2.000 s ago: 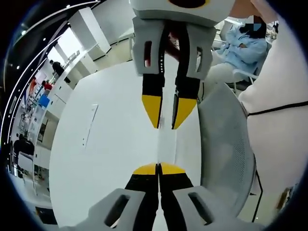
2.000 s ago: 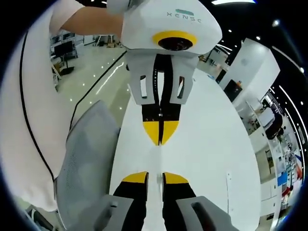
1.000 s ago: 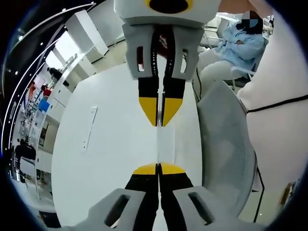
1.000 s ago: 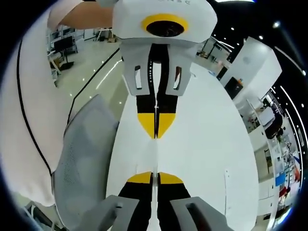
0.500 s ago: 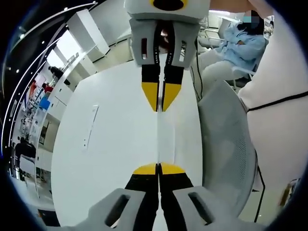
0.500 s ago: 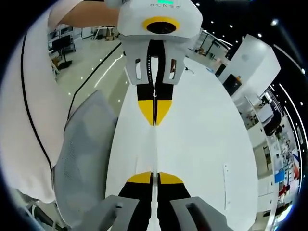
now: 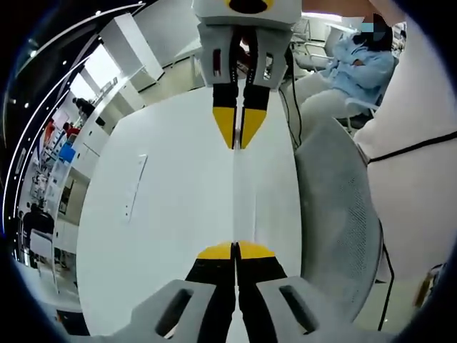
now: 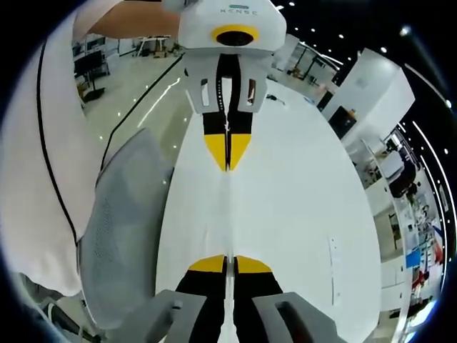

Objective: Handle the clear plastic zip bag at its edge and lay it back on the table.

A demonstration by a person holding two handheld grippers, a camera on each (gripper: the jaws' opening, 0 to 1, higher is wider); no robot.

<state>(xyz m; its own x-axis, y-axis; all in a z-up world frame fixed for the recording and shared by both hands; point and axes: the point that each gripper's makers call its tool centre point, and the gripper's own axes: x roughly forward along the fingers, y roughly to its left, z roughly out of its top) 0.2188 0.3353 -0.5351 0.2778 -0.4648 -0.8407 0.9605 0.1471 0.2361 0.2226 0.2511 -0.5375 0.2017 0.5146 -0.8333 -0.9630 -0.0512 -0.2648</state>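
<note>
The clear plastic zip bag (image 7: pixel 236 196) hangs edge-on above the white table (image 7: pixel 164 214), a thin taut line between my two grippers. My left gripper (image 7: pixel 235 251) is shut on its near end, yellow tips pressed together. Facing it, my right gripper (image 7: pixel 238 139) is shut on the far end. In the right gripper view the same bag (image 8: pixel 228 214) runs from my right gripper (image 8: pixel 228 264) up to my left gripper (image 8: pixel 228 161), both pinching the bag's edge. The bag's contents cannot be told.
A grey mesh chair (image 7: pixel 335 207) stands beside the table edge, with a person in a white top (image 7: pixel 421 179) beyond it. A seated person in light blue (image 7: pixel 364 64) is farther off. A narrow slot (image 7: pixel 133 186) lies in the table (image 8: pixel 300 214).
My right gripper, open two seconds ago, has shut on the bag's far end. Since then the two grippers have drawn apart, stretching the bag longer between them.
</note>
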